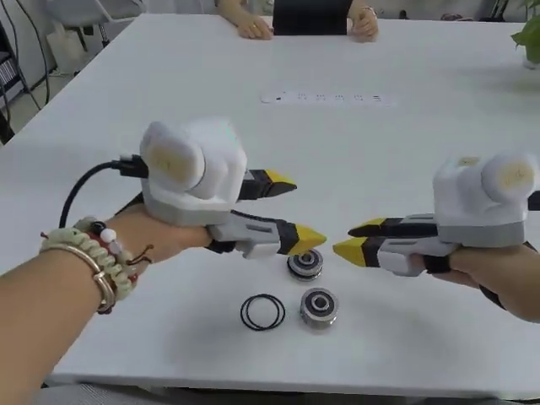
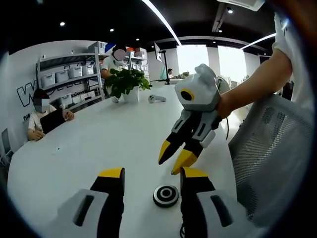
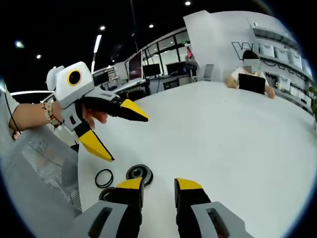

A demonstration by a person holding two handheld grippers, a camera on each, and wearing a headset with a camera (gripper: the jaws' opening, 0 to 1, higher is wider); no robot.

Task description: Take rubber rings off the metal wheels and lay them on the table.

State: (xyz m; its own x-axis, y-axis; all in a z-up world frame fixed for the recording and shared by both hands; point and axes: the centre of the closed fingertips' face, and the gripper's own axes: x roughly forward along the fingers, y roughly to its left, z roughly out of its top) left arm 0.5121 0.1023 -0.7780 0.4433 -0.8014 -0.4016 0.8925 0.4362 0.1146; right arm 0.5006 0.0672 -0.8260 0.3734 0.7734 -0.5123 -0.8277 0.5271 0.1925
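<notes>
Hovering beside the far wheel (image 1: pixel 305 263) with left gripper (image 1: pixel 305 209) fingers wide, right gripper (image 1: pixel 345 238) fingers narrow; ideally bracing it, peeling gently.

1. A dark laptop (image 1: pixel 310 17) stands at twelve o'clock in the head view; a seated person (image 3: pixel 241 75) is behind it;
2. a flat pale strip (image 1: pixel 325 98) lies just nearer than the laptop, also towards twelve;
3. a leafy potted plant (image 2: pixel 126 82) stands at eleven o'clock in the left gripper view; a small white handset (image 2: pixel 157 98) lies beside it;
4. shelving (image 2: pixel 64 74) with pale bins lines the wall at ten o'clock;
5. a mesh chair back (image 2: pixel 270 148) sits at four o'clock.
</notes>
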